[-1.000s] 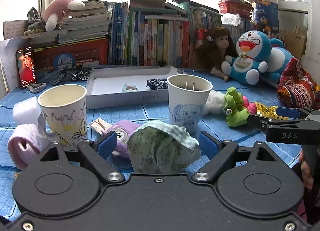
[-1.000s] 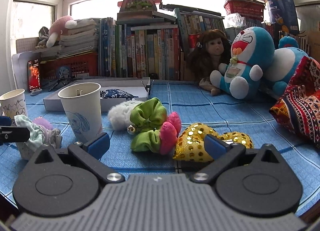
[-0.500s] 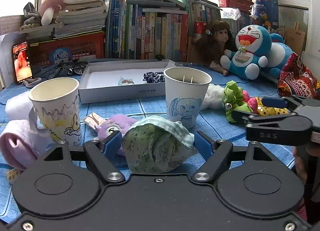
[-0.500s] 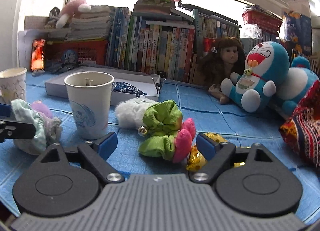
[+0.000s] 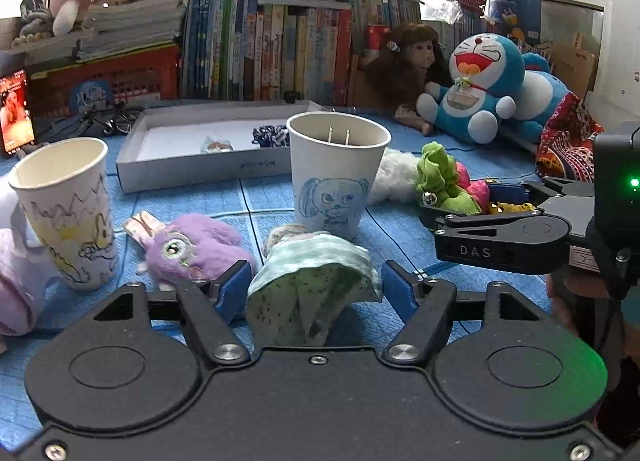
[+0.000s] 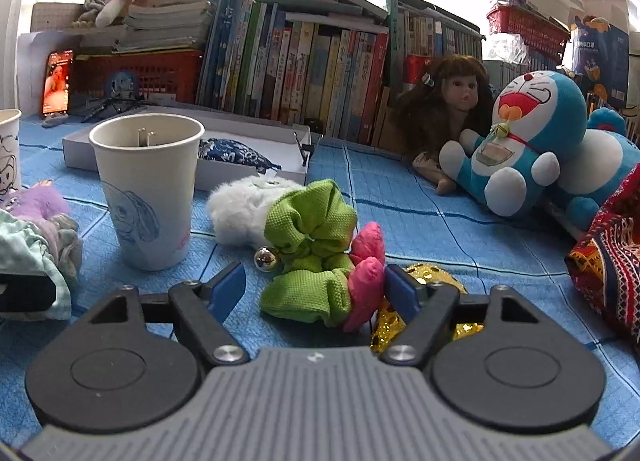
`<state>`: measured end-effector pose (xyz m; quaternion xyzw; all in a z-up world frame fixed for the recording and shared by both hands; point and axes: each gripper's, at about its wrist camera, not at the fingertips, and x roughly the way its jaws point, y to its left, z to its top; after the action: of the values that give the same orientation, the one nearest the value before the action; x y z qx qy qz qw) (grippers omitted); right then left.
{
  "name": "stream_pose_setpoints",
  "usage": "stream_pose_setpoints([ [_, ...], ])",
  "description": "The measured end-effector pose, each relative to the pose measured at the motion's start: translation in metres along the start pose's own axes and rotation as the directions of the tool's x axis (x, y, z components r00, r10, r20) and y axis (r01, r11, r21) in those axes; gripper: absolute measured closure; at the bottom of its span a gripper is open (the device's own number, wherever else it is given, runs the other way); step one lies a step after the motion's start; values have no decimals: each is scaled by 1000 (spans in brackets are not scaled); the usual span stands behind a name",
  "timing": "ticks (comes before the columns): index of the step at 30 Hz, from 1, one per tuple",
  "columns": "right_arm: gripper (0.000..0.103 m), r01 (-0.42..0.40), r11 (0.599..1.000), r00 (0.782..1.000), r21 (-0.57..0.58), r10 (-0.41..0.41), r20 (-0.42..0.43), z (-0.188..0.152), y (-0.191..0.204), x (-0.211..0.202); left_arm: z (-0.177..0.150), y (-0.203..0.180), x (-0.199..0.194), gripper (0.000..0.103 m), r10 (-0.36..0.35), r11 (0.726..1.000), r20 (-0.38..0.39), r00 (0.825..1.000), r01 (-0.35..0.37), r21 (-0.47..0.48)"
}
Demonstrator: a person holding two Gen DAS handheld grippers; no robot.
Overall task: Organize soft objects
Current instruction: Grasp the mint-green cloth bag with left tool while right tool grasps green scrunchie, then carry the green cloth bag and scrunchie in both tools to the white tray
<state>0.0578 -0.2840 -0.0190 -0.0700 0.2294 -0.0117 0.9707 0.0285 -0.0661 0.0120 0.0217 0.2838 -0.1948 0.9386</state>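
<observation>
A green speckled cloth scrunchie (image 5: 312, 285) lies on the blue mat between the blue pads of my left gripper (image 5: 316, 289). Its jaws are closing, and the pads stand right at the cloth's sides without squeezing it. In the right wrist view, a green and pink scrunchie (image 6: 312, 261) with a small silver bell sits between the pads of my right gripper (image 6: 314, 291). Those jaws are closing too. The right pad is against the pink part, and a gap remains on the left. A gold sequin piece (image 6: 424, 277) is partly hidden behind the right finger. The right gripper (image 5: 460, 203) also shows side-on.
An elephant paper cup (image 5: 336, 181) stands just ahead, and a yellow-drawn cup (image 5: 68, 213) stands at left. A purple plush (image 5: 192, 245), a white fluffy ball (image 6: 248, 205) and a pink soft thing (image 5: 12, 281) lie around. Behind are a white box tray (image 5: 200, 173), a Doraemon plush (image 5: 480, 89), a doll (image 6: 452, 101) and a red patterned cloth (image 6: 608, 269).
Both grippers' jaws have narrowed. The right gripper slid left and forward, so the green and pink scrunchie sits between its pads instead of the gold sequin piece. The left gripper edged onto the speckled cloth.
</observation>
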Motion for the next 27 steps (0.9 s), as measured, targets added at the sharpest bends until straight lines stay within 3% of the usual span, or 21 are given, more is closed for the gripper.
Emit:
stream_pose_setpoints([
  [9,23,-1,1000,1000,-10,0,-14,1,1,9,-7,-2,20,36,-16,1000,-70,997,15,-16],
  [10,26,-2,1000,1000,-7,1,-15,1,1,10,-8,-2,21,37,-14,1000,-67,998,13,-15],
  [13,38,5,1000,1000,0,-5,-12,3,-1,8,-7,-3,18,62,-12,1000,-60,998,11,-14],
  [15,46,2,1000,1000,11,-2,-3,3,-3,4,-4,-2,15,69,-9,1000,-58,998,7,-28],
  [18,57,-2,999,1000,36,1,17,5,-6,-4,0,-3,7,72,19,1000,-25,1000,-19,-3],
  [23,63,-13,995,999,95,8,53,15,-17,-15,18,-4,-11,73,41,998,36,999,-43,45],
  [25,76,-13,993,998,117,5,70,21,-21,-20,26,-2,-17,73,40,997,49,998,-42,57],
  [27,77,-20,990,997,137,10,73,27,-25,-23,37,3,-21,73,30,998,51,998,-33,54],
])
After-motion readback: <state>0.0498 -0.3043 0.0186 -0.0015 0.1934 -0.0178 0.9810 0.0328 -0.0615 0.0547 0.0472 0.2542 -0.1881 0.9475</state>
